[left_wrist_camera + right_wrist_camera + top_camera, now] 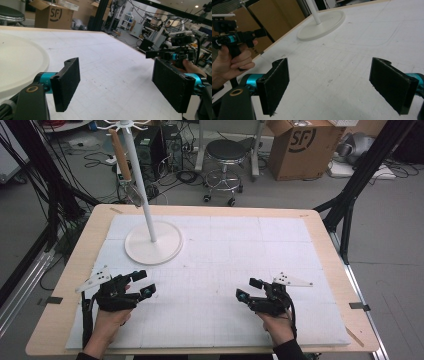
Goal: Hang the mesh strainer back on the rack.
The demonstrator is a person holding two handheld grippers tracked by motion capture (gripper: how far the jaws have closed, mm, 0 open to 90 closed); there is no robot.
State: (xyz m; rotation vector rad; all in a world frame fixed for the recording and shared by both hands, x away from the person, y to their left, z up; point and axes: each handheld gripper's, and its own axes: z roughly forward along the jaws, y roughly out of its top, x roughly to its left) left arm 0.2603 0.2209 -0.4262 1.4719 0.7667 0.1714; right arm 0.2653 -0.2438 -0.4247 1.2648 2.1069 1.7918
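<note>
Both the left gripper and right gripper gape wide, holding nothing, near the mat's front edge, well apart from the stand.

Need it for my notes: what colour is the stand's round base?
White, best seen in the high view: the stand's round base.
</note>
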